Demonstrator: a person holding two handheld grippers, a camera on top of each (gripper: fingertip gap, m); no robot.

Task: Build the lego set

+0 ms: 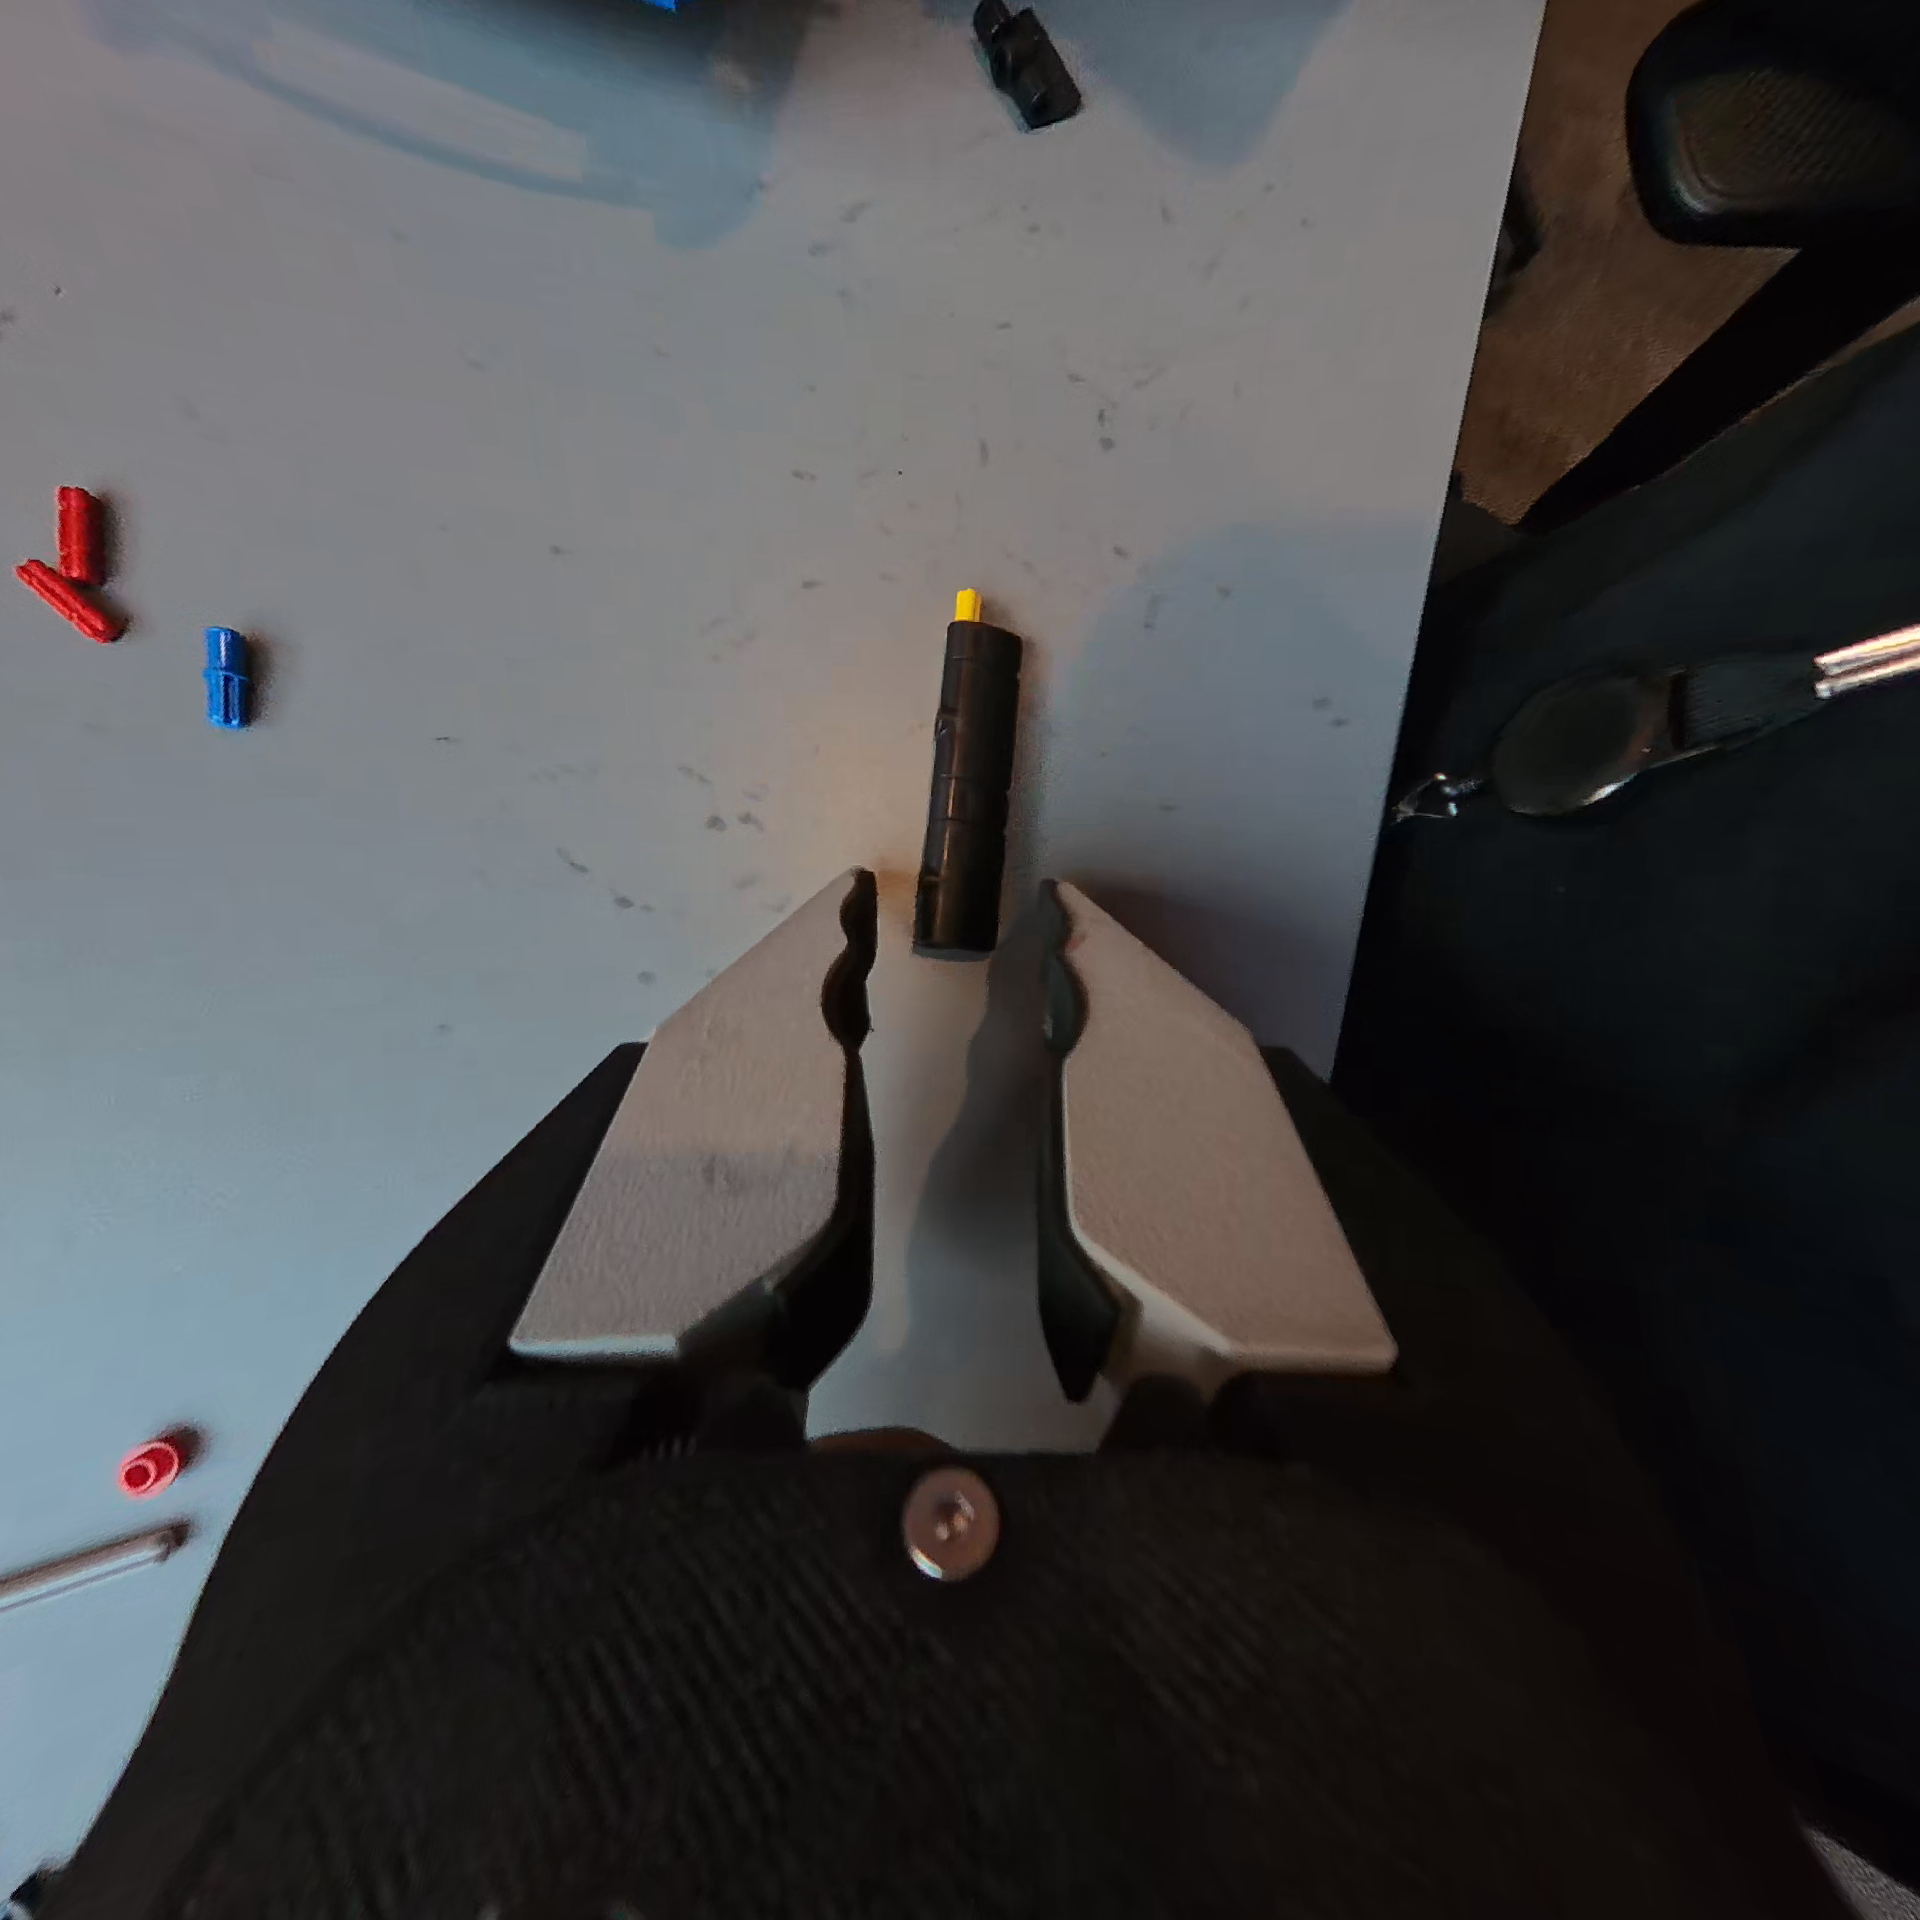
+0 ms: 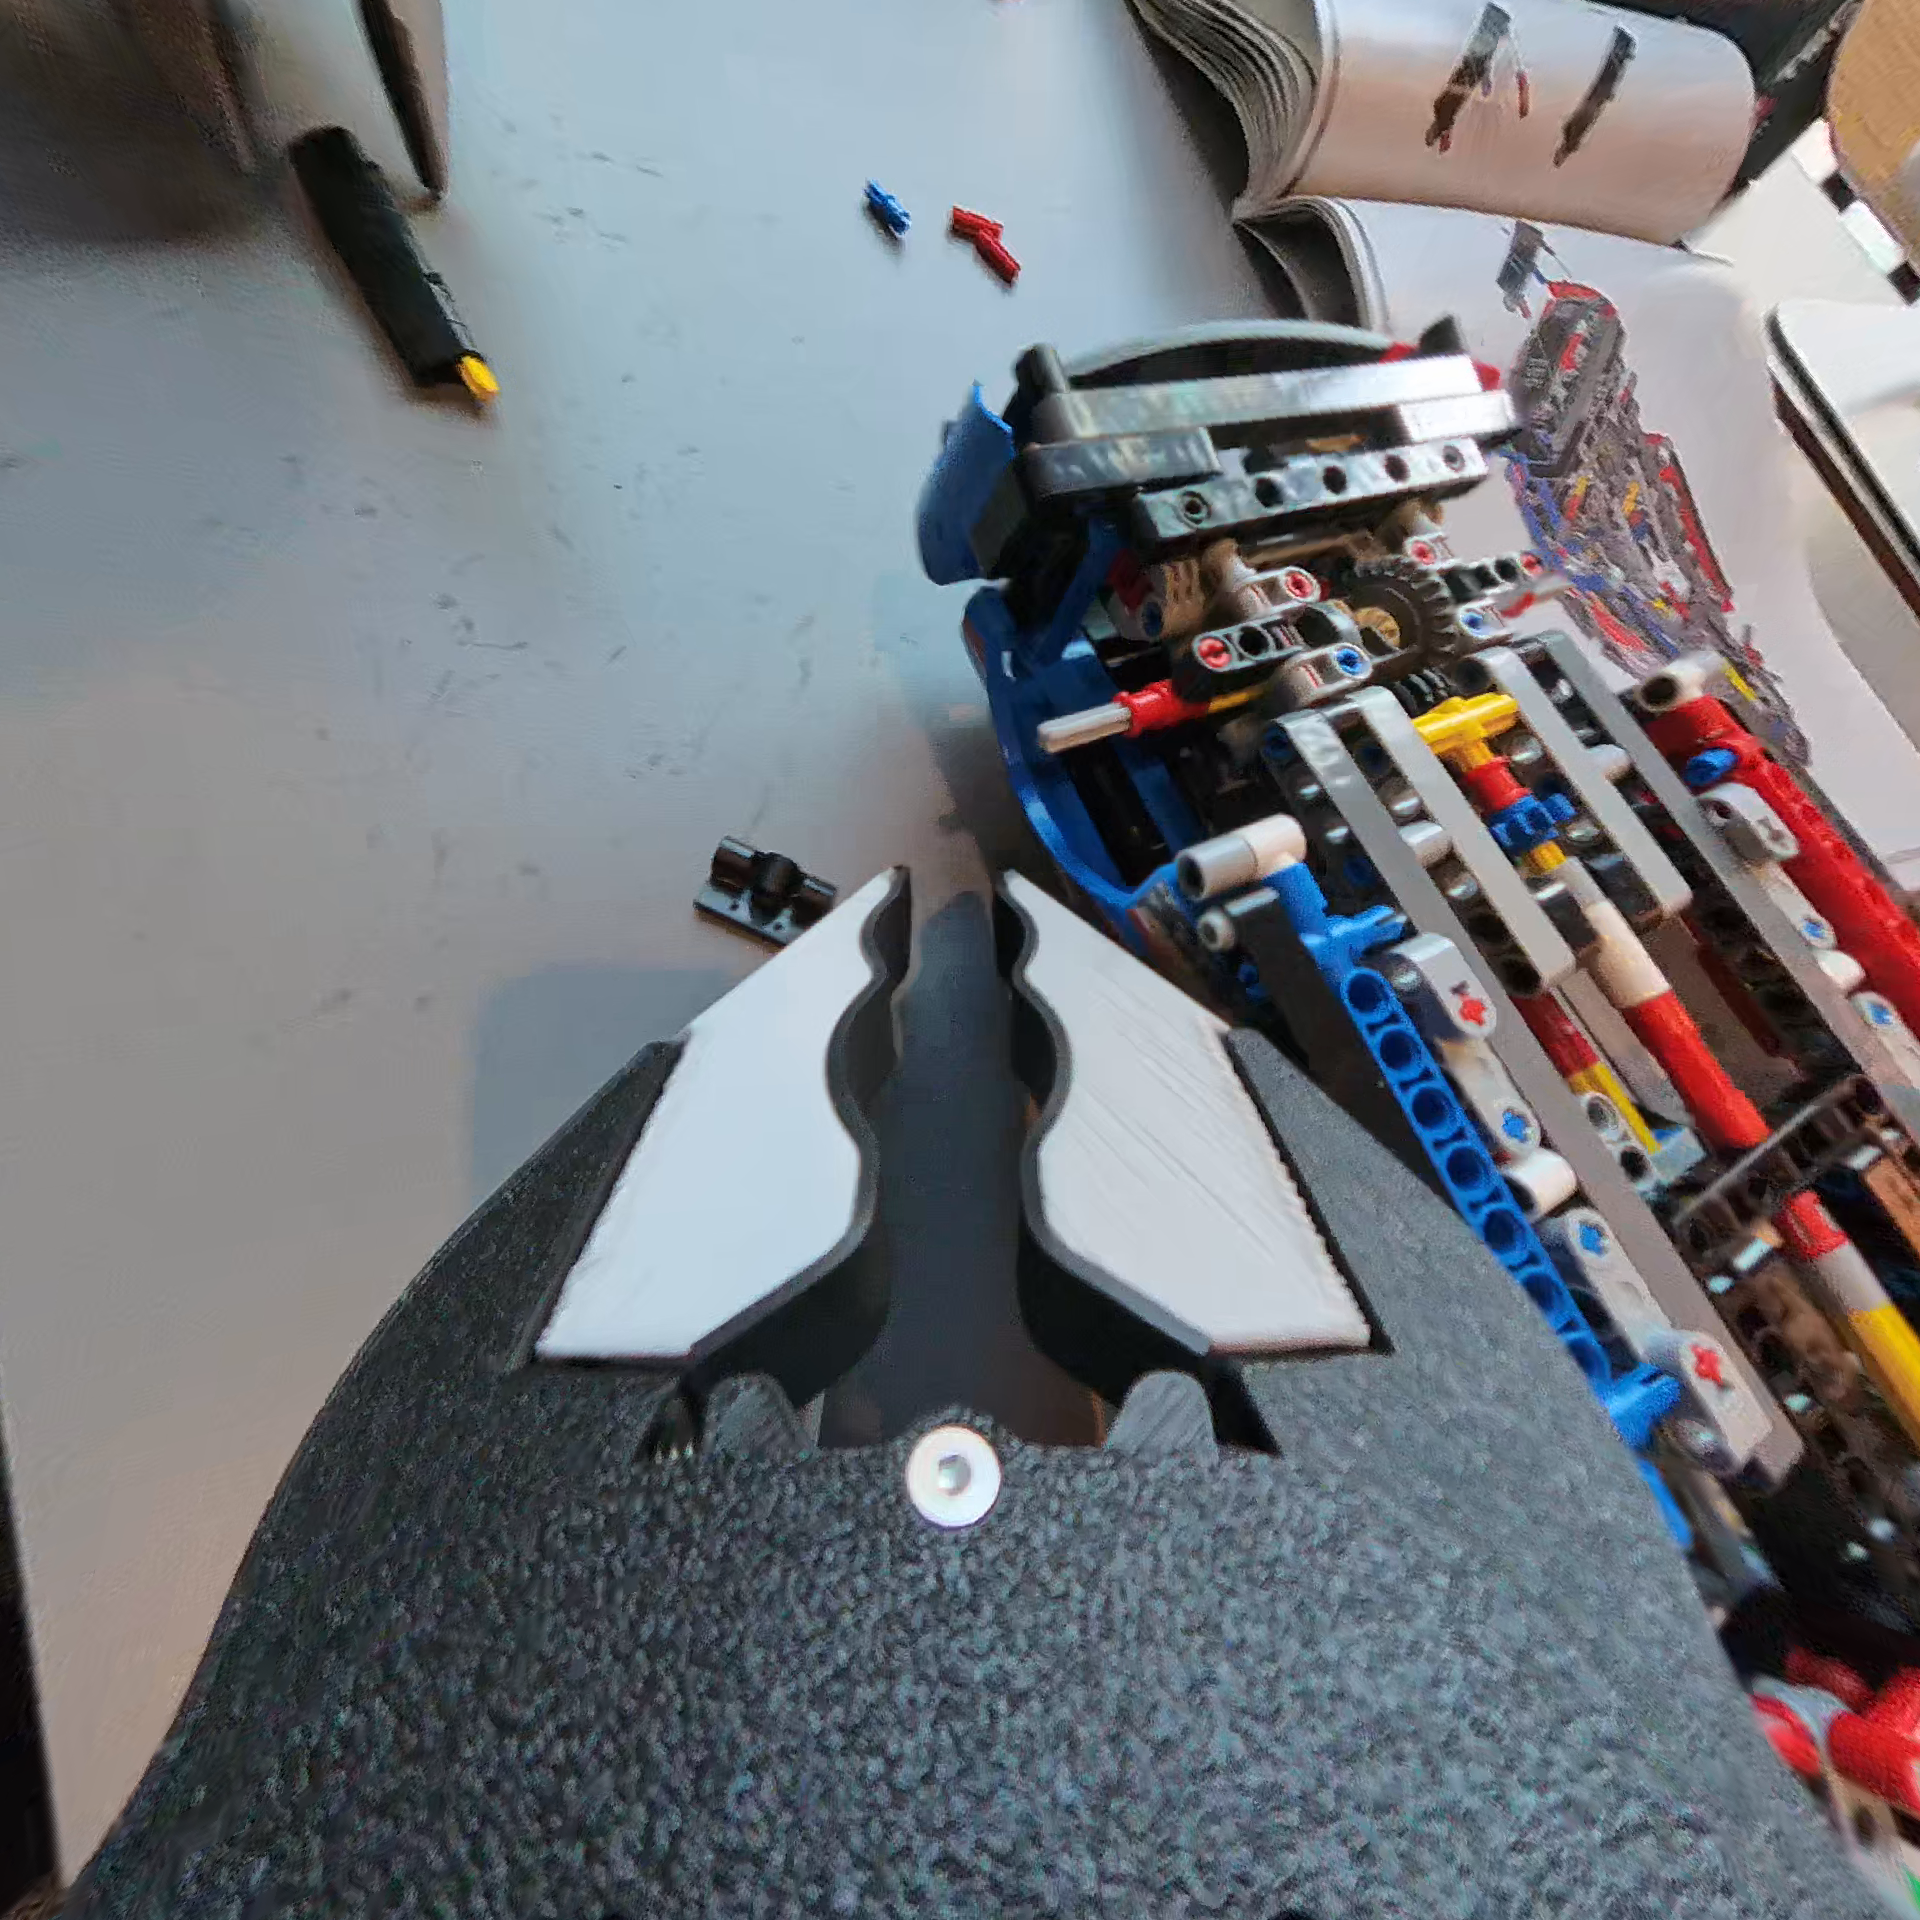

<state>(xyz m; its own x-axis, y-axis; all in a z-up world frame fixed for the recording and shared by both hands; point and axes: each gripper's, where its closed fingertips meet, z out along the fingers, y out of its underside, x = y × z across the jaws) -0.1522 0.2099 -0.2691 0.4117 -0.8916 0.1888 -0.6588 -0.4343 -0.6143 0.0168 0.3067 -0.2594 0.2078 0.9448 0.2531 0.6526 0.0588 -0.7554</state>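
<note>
A black cylinder with a yellow axle tip (image 1: 966,790) lies on the grey table. My left gripper (image 1: 956,909) is open, its fingertips on either side of the cylinder's near end without closing on it. The cylinder also shows in the right wrist view (image 2: 390,265), with the left gripper's fingers (image 2: 312,83) at its far end. My right gripper (image 2: 951,904) is open and empty, hovering just left of the partly built blue, black and grey lego vehicle (image 2: 1455,831). A small black lego part (image 2: 767,888) lies by the right gripper's left fingertip.
Two red pins (image 1: 75,566), a blue pin (image 1: 225,677), a red bush (image 1: 154,1463) and a grey axle (image 1: 94,1558) lie at the left. A black part (image 1: 1023,64) lies far ahead. The table edge (image 1: 1444,582) runs right. An open instruction booklet (image 2: 1507,114) lies behind the vehicle. One gripper's finger ends stand about 20 cm off the other's.
</note>
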